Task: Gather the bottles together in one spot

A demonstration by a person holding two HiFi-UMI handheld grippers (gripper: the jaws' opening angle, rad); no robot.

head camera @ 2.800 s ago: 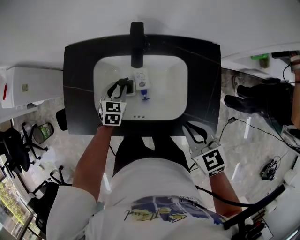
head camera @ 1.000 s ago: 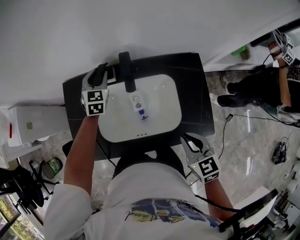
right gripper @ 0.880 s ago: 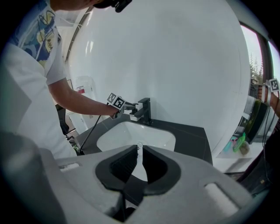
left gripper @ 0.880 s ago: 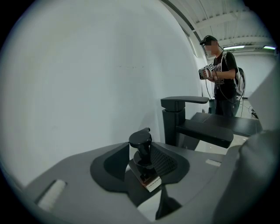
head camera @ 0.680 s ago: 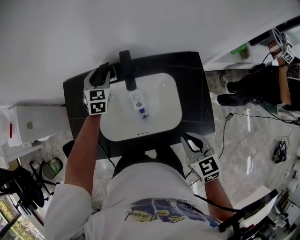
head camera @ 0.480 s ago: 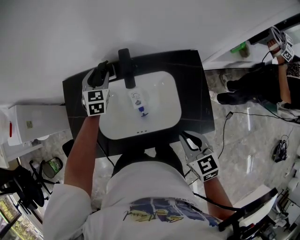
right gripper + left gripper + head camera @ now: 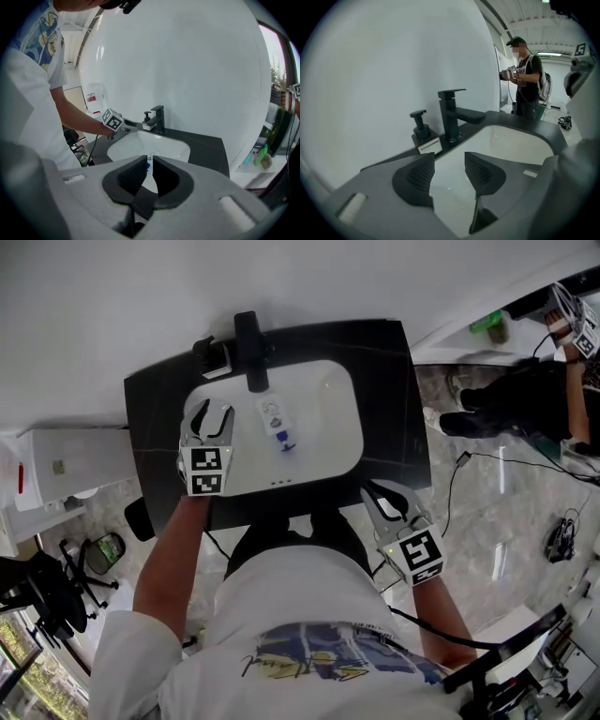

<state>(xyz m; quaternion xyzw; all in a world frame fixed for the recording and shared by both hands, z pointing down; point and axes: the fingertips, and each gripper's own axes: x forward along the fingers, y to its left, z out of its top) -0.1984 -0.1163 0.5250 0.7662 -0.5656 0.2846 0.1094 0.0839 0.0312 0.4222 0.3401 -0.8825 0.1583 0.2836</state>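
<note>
Now our left tool [image 7: 211, 412], jaws wide though just narrowed, empty, is nearer; bottle [image 7: 274, 418] lies to its right, long axis running toward us.

The head view looks steeply down on the whole bench [image 7: 394, 409], the left gripper view faces the faucet [image 7: 452, 115] from low and near over the sink [image 7: 520, 140], and the right gripper view watches both from beyond the bench's front edge.
</note>
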